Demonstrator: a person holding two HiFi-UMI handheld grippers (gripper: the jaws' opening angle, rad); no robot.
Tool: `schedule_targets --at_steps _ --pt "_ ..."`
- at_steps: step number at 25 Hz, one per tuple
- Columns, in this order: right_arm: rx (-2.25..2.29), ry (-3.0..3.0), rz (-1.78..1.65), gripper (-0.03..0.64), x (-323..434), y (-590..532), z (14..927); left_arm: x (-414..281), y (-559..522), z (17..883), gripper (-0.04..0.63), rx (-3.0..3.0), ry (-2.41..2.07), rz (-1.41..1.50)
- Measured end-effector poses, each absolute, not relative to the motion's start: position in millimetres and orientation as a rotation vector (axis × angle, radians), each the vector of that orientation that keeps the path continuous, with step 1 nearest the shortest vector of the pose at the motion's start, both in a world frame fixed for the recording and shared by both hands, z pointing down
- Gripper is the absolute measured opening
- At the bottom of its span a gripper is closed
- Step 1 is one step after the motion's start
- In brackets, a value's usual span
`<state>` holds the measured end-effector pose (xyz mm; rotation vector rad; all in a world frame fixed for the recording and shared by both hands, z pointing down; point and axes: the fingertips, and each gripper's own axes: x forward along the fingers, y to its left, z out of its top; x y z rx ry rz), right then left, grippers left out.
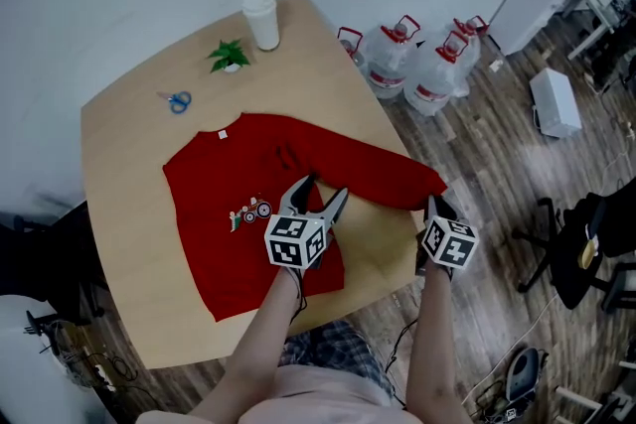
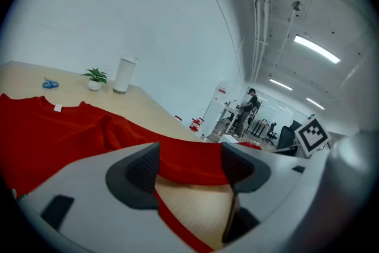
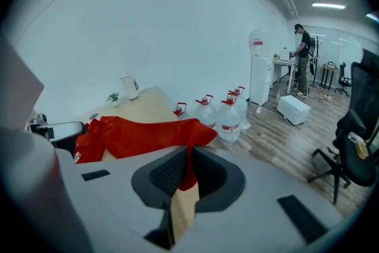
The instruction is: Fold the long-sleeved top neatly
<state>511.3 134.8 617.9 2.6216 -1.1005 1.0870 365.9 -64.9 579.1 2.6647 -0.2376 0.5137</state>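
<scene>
A red long-sleeved top (image 1: 229, 204) lies flat on the wooden table (image 1: 129, 134), with a small print on its chest. Its right sleeve (image 1: 388, 176) stretches out to the table's right edge. My left gripper (image 1: 320, 197) hovers open over the top's lower right part, where the sleeve meets the body; in the left gripper view the red cloth (image 2: 59, 127) lies beyond the jaws and nothing is between them (image 2: 189, 169). My right gripper (image 1: 437, 206) is at the sleeve's cuff, and in the right gripper view it (image 3: 189, 172) is shut on the red cuff, with the sleeve (image 3: 148, 133) running away from it.
A white cup (image 1: 262, 20), a small potted plant (image 1: 230, 55) and blue scissors (image 1: 178, 101) stand at the table's far side. Several water bottles (image 1: 397, 55) and a white box (image 1: 555, 101) are on the floor to the right, with an office chair (image 1: 586, 243) nearer.
</scene>
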Motion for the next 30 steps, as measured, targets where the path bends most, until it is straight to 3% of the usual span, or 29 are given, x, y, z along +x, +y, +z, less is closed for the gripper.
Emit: schedule_targets --at_steps 13,30 --pt "2.492 -1.488 0.857 0.035 468 14 533 311 -134 558 0.31 2.65 -0.478 0.449" --pt "2.012 -2.081 0.593 0.035 296 -205 460 169 -250 542 0.31 2.557 -0.846 0.356"
